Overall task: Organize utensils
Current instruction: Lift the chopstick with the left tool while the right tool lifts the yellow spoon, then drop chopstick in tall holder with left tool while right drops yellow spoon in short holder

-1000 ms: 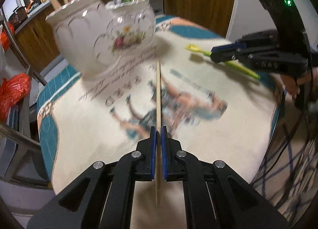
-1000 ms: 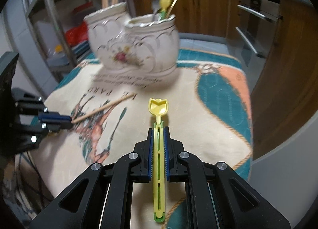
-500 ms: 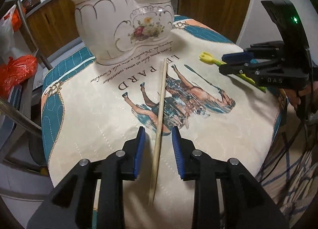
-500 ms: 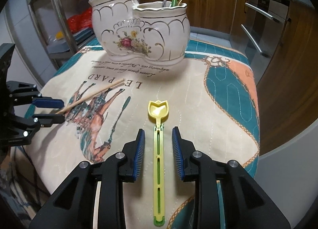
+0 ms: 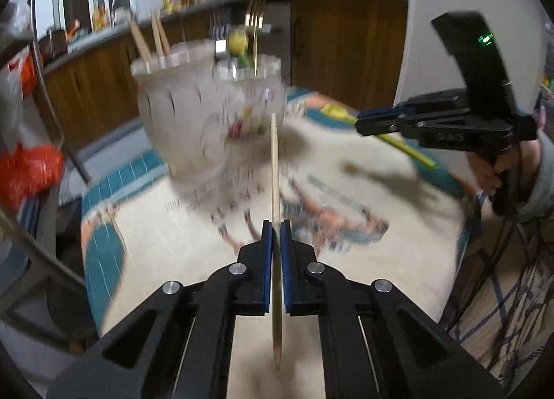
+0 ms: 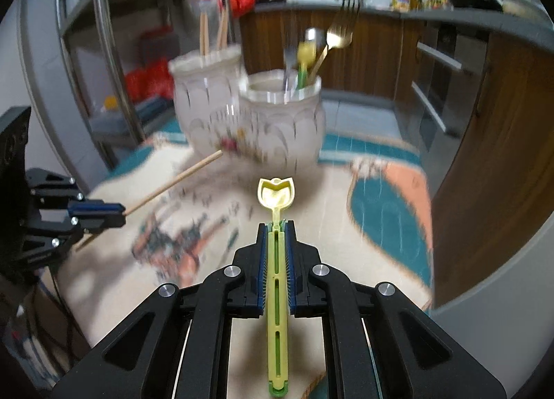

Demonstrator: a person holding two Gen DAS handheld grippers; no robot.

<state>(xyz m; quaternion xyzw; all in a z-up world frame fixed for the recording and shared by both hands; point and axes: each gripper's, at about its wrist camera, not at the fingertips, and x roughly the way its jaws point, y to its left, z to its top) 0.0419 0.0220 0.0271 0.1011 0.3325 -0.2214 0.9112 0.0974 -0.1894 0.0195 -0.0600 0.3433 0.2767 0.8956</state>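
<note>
Left gripper [image 5: 276, 225] clamped on thin wooden chopstick [image 5: 274, 163], right gripper [image 6: 276, 224] on yellow-green plastic spoon [image 6: 276, 191]; both short of white ceramic twin-pot holder [image 6: 249, 122]; insertion pending.

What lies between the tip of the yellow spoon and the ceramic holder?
In the right wrist view, only bare printed cloth lies between the yellow spoon and the holder. The chopstick passes off to the left.

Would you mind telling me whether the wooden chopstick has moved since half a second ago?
Yes. The chopstick, then flat on the printed cloth, is now clamped in the left gripper and lifted, tip toward the ceramic holder.
</note>
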